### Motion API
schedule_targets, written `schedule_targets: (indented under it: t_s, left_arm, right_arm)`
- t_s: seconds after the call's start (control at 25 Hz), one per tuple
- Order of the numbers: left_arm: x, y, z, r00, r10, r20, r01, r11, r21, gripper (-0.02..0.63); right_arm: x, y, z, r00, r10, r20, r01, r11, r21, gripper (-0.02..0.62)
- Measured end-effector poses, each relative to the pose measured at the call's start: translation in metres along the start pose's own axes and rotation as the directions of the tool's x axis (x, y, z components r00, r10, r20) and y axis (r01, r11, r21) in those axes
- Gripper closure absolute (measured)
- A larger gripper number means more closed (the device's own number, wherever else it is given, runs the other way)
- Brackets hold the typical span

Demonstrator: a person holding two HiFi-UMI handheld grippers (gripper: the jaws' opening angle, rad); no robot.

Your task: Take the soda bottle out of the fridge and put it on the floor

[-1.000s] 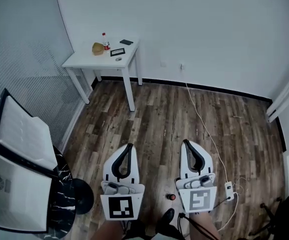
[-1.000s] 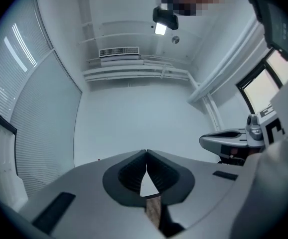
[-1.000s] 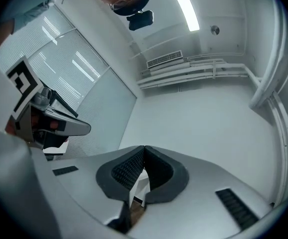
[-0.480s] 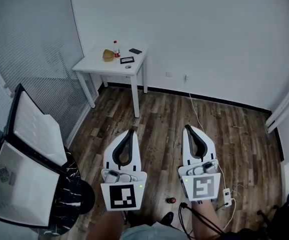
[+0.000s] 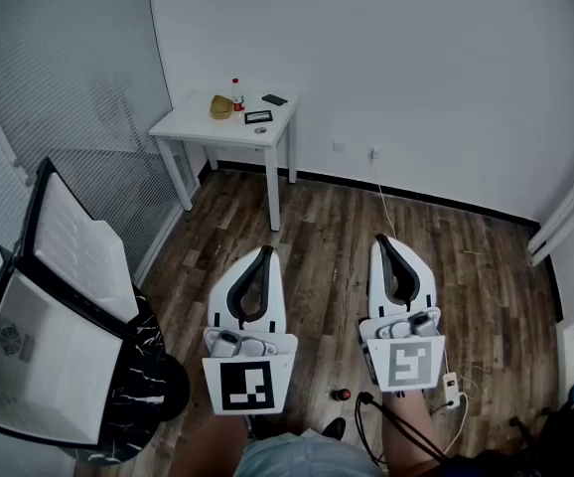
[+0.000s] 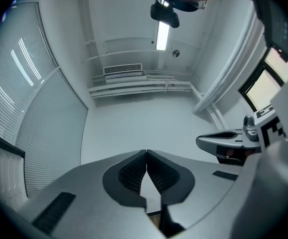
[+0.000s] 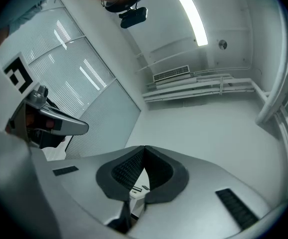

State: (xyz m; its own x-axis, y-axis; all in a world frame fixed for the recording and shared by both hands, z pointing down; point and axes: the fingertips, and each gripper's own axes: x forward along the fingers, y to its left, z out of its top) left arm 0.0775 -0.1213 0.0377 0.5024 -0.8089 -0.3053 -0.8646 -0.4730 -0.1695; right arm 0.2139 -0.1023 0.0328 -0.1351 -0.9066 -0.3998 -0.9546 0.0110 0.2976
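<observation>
Seeing my left gripper and right gripper jaws closed, empty; soda bottle upright, cap up, on counter far ahead of them.

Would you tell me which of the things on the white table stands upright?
The red-labelled bottle at the table's far edge. The phone, the tan lump and the rest lie low or flat.

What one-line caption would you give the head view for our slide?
Left tool and right tool, both shut and empty, above a wooden floor, facing a white table bearing a bottle.
</observation>
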Motion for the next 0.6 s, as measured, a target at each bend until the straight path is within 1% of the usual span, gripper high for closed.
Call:
schedule_targets:
  t_s: [0.24, 0.4, 0.6]
  left_arm:
    - [-0.006, 0.005, 0.002, 1.0, 0.01, 0.002, -0.01, 1.0, -0.009, 0.589]
    - [-0.008, 0.006, 0.003, 1.0, 0.009, 0.003, -0.009, 1.0, 0.002, 0.589]
    - [-0.01, 0.009, 0.002, 1.0, 0.021, 0.003, -0.021, 1.0, -0.011, 0.589]
  right_arm:
    - [-0.002, 0.007, 0.007, 1.0, 0.006, 0.017, -0.006, 1.0, -0.003, 0.583]
    - [-0.003, 0.011, 0.006, 1.0, 0.013, 0.01, -0.013, 1.0, 0.003, 0.583]
    - [-0.002, 0.014, 0.005, 1.0, 0.021, 0.009, -0.021, 1.0, 0.003, 0.583]
